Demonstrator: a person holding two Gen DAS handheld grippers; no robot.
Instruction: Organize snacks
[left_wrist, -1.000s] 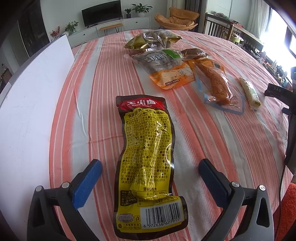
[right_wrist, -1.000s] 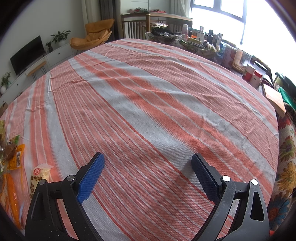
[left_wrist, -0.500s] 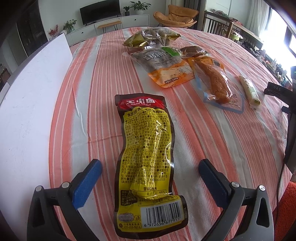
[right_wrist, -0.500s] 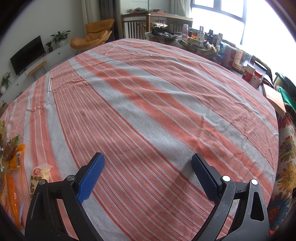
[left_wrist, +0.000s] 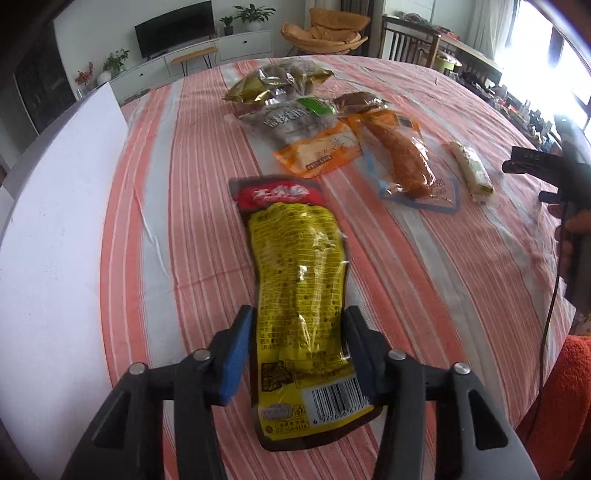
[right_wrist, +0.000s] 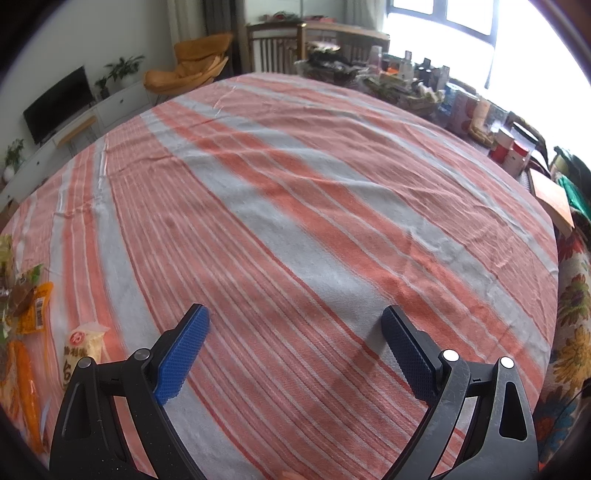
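A long yellow snack packet (left_wrist: 299, 280) with a red top and a barcode end lies on the striped tablecloth (left_wrist: 177, 206). My left gripper (left_wrist: 299, 325) is shut on its lower half, blue pads pressing both sides. Farther back lie a grey and orange bag (left_wrist: 310, 136), a gold packet (left_wrist: 273, 83), an orange sausage packet (left_wrist: 406, 155) and a small white roll (left_wrist: 472, 171). In the right wrist view my right gripper (right_wrist: 295, 332) stands open over bare cloth, nothing between its fingers. The white roll (right_wrist: 83, 345) and the orange sausage packet (right_wrist: 26, 384) show at its left edge.
A white board (left_wrist: 55, 229) covers the table's left side. The other gripper and a hand (left_wrist: 569, 206) sit at the right edge of the left wrist view. Boxes, cans and clutter (right_wrist: 480, 118) line the table's far right rim. A chair (right_wrist: 288, 48) stands behind.
The left gripper's jaws have closed from wide apart onto the yellow packet, squeezing its sides. The right gripper has stayed open and in place.
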